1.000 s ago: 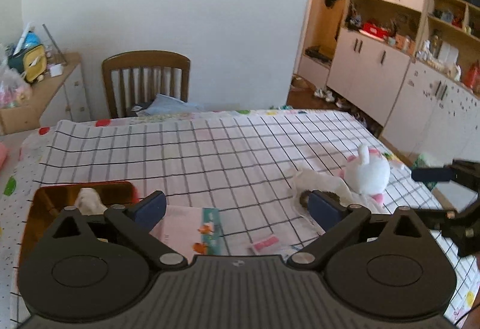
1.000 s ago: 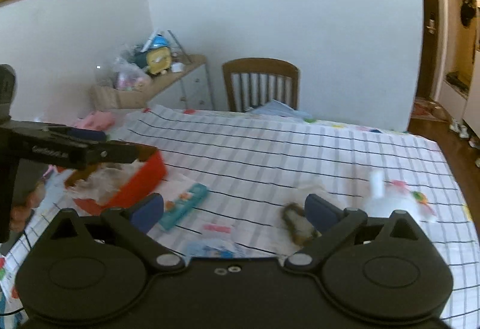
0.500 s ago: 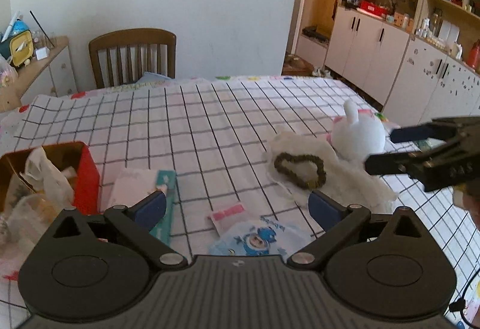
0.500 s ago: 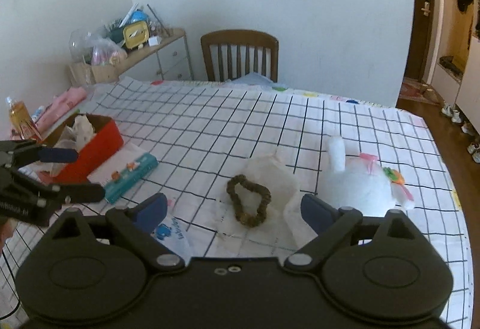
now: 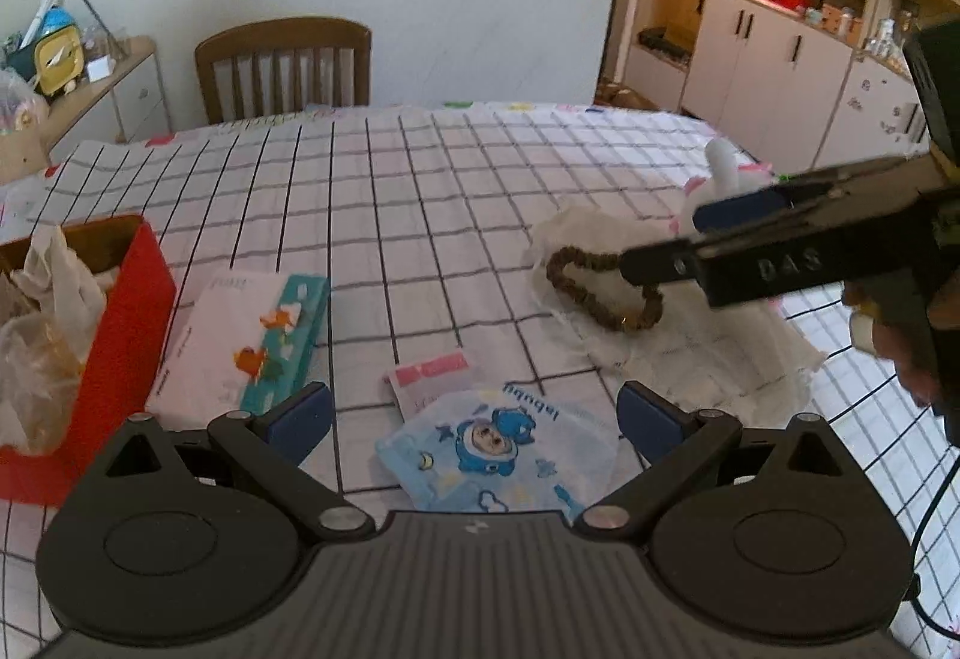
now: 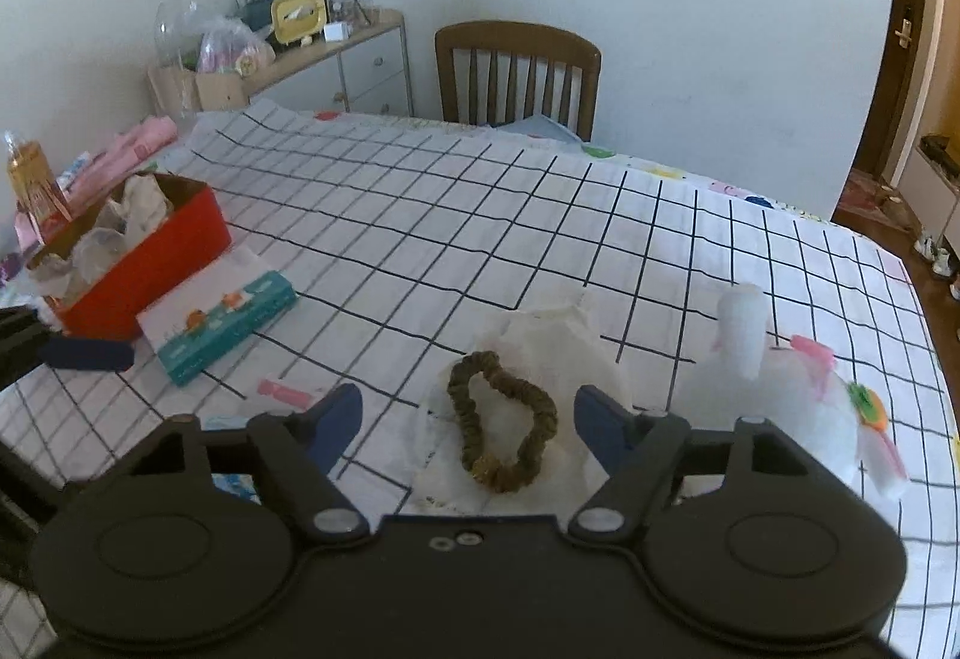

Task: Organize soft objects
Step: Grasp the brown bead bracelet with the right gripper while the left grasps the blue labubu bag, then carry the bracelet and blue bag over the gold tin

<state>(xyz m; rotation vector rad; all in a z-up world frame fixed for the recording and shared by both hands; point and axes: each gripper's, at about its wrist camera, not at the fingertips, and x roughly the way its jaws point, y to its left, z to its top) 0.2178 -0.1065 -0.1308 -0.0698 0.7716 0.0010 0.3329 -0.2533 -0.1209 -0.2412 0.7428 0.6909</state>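
2 grippers hang over the checked tablecloth [image 6: 480,215]. The right gripper [image 6: 468,416] has its jaws closing around the brown scrunchie [image 6: 501,422], which lies between them on a white tissue [image 6: 558,341] near the table's right edge, just beside the white plush [image 6: 792,407]; the pads do not press on it yet. The left gripper [image 5: 474,416] is spread wide and empty above a blue packet [image 5: 492,449] at the near edge. The red box [image 6: 144,263], already holding crumpled soft things, sits at the left edge.

Likely risks: the pads may pinch the tissue along with the scrunchie and drag it, or catch only 1 side so the loop slips out when lifted.
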